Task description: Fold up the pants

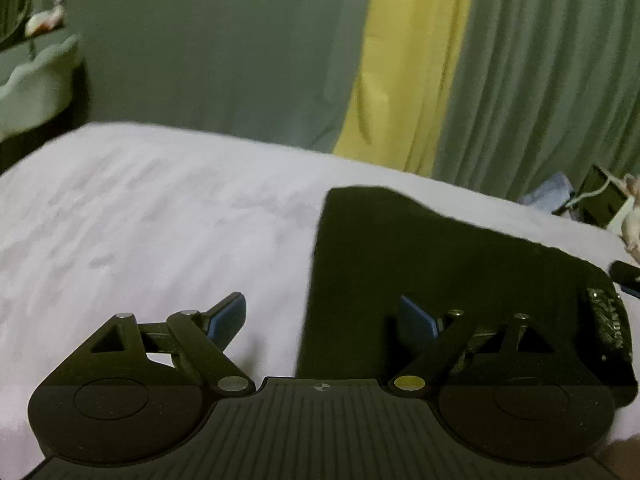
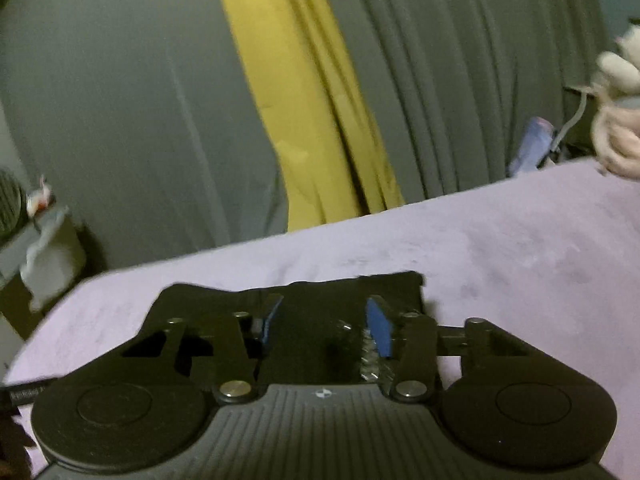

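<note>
- Pants (image 1: 420,264): the black, soft fabric pants lie on the pale lilac plush bed cover (image 1: 152,216), already gathered into a compact, roughly rectangular block rather than spread out full length. From that I judge that most of the folding is done.
- Seen from my left claw (image 1: 324,316), the block sits ahead and to the right. Its straight left edge runs forward through the gap between my fingers, so my right blue pad is over cloth and my left blue pad over bare cover.
- My left claw is spread wide and grips nothing.
- Seen from my right claw (image 2: 324,324), the pants (image 2: 312,292) lie directly under and just ahead of my fingers, their far edge a short way beyond the tips and the square far corner off to the front right.
- My right claw is parted, less widely than the left. A glittery print on the cloth shows between the fingers, beside the right pad. The pads do not look pinched on cloth, though I cannot tell whether they touch it.
- What is left, as I judge it: perhaps one last fold or a smoothing of the block. How many layers it has I cannot see.
- Beyond the bed's far edge hang grey-green pleated curtains (image 2: 460,80) with a yellow cloth panel (image 2: 304,100) between them.
</note>
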`<state>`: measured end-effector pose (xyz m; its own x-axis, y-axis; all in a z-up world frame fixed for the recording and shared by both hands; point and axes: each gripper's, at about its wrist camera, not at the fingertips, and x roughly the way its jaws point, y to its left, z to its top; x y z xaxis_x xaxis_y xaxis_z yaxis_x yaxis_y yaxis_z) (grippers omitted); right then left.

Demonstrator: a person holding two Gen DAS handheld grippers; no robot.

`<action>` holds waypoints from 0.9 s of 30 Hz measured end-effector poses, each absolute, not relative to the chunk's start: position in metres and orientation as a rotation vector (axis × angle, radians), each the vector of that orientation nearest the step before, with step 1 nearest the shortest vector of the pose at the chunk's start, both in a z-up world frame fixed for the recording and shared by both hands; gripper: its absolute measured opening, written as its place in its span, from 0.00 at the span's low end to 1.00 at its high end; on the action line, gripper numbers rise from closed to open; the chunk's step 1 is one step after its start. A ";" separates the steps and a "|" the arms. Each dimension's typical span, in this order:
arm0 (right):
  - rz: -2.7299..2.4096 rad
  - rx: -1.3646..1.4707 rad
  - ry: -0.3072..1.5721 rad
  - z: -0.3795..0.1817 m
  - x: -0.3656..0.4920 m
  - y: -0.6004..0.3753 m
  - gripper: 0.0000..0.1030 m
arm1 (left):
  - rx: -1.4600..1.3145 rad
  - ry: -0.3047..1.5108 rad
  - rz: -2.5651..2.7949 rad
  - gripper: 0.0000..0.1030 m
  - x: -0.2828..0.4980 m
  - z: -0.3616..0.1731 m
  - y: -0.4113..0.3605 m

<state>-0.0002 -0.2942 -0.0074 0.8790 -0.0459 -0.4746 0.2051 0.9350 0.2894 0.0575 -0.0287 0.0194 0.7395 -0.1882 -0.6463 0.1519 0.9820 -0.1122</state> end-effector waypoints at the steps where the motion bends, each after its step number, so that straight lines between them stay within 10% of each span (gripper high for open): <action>1: -0.130 0.310 0.487 -0.008 0.006 -0.289 0.36 | -0.043 0.704 -0.196 0.86 0.063 0.021 -0.036; 18: -0.182 0.280 0.478 -0.022 0.078 -0.293 0.36 | 0.132 0.520 -0.232 0.96 0.141 -0.014 -0.118; 27: -0.195 0.298 0.468 -0.076 0.090 -0.320 0.67 | 0.098 0.628 -0.150 1.00 0.168 -0.058 -0.116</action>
